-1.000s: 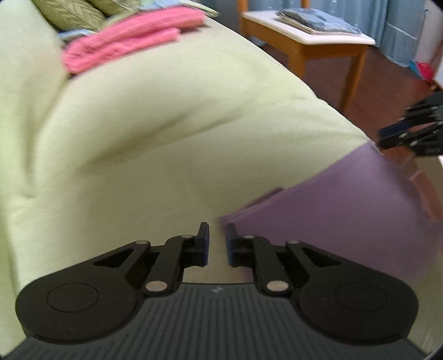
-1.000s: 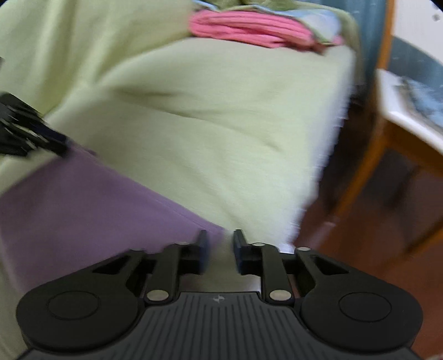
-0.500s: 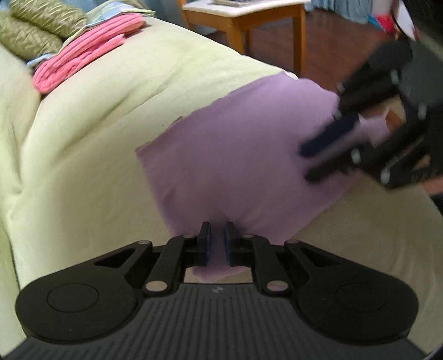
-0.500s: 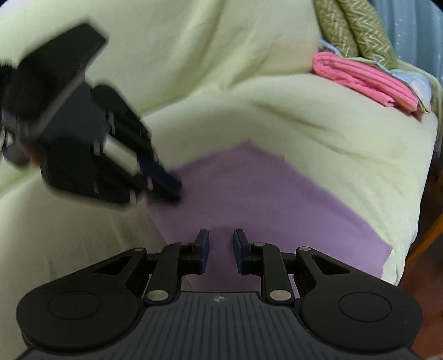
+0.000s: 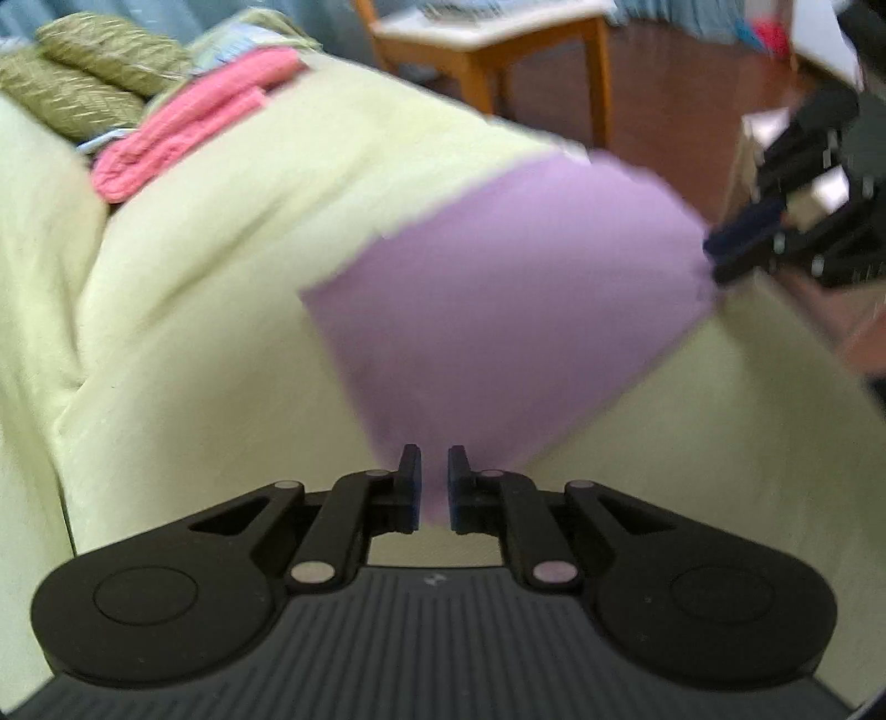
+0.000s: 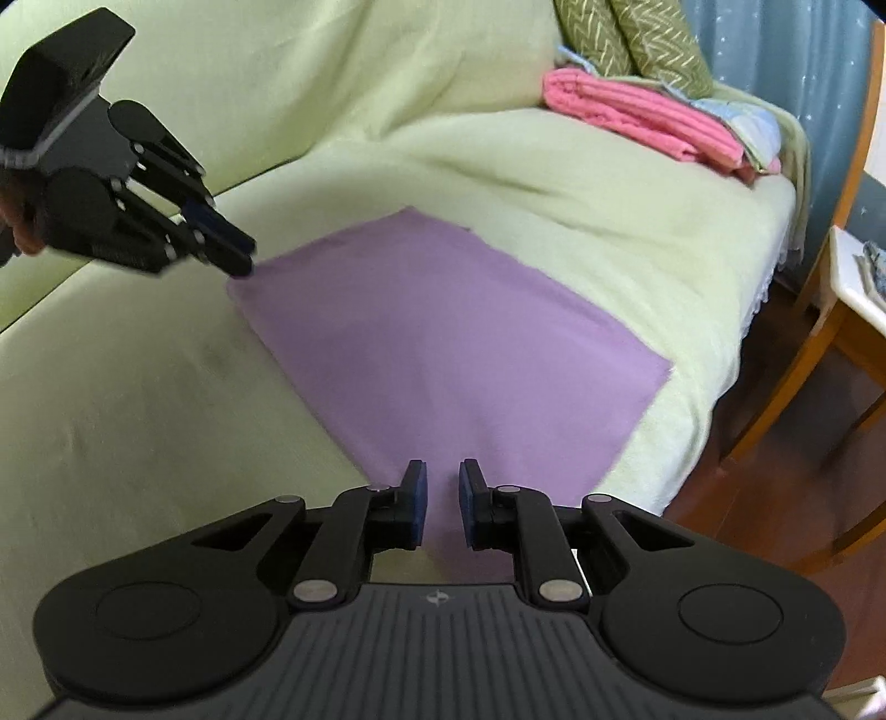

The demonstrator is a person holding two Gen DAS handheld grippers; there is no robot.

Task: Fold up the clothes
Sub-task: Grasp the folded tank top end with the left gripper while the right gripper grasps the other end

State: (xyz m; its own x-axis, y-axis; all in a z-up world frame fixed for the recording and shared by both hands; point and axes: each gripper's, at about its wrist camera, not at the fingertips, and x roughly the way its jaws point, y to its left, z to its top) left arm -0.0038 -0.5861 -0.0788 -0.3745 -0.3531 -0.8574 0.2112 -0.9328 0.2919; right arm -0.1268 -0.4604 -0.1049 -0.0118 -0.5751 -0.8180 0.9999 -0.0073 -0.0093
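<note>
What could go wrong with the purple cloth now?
The purple cloth reaches the sofa's front edge, so part of it might slide off toward the floor. The left gripper and right gripper each have only a corner between their fingers, so a corner might slip free and spoil the fold.

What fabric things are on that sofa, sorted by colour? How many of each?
Purple cloth: 1
Pink folded cloth: 1
Olive patterned cushions: 2
Pale blue folded cloth: 1, mostly hidden
Total: 5, lying on the light green sofa cover
</note>
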